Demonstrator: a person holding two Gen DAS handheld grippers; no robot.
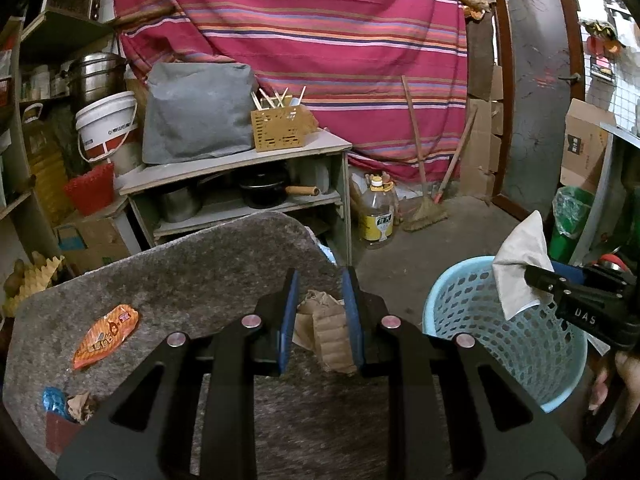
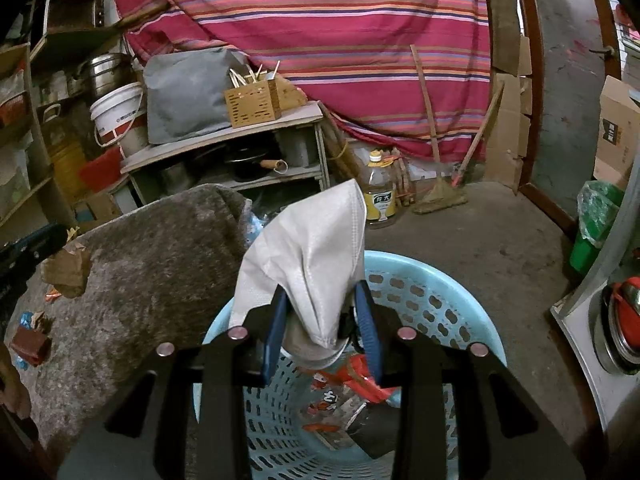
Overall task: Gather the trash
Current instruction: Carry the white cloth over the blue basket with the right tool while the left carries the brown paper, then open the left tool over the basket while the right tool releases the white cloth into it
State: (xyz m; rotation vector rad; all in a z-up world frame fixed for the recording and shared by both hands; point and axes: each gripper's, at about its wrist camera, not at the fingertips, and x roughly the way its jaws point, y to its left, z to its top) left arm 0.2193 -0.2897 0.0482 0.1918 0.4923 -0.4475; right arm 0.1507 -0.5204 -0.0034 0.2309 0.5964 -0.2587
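At the far left of the left wrist view, a blue foil wrapper (image 1: pixel 54 399), a crumpled brown scrap (image 1: pixel 82 402) and a dark red packet (image 1: pixel 60 432) are seen on the grey fleecy worktop (image 1: pixel 180 280), partly cut off by the tool's black frame. Beside them an orange snack wrapper (image 1: pixel 106 336) lies flat; its printing is too small to be read. A white bucket (image 1: pixel 108 128) on the shelves behind carries a label that cannot be made out.

The left tool (image 1: pixel 320 316) is held just above the worktop with its blue pads narrowly spread and pinched on a piece of brown corrugated cardboard (image 1: pixel 328 332); in the right wrist view the cardboard is seen hanging from it, clear of the worktop.

Further right, a yellow-labelled oil bottle (image 1: pixel 376 216) stands on the floor near a broom (image 1: pixel 424 208); its characters are not legible.

A light blue perforated basket (image 1: pixel 452 312) stands on the floor just beside the worktop. Red printed wrappers (image 2: pixel 360 384) lie inside it, partly hidden by the tool.

The right tool (image 2: pixel 322 328) is held over the basket's mouth, its pads pressed on a white face mask (image 2: pixel 308 248), which stands upward from them. The letters "DAS" can be read on the tool's body. A hand (image 1: pixel 616 384) is cut off at the right edge.
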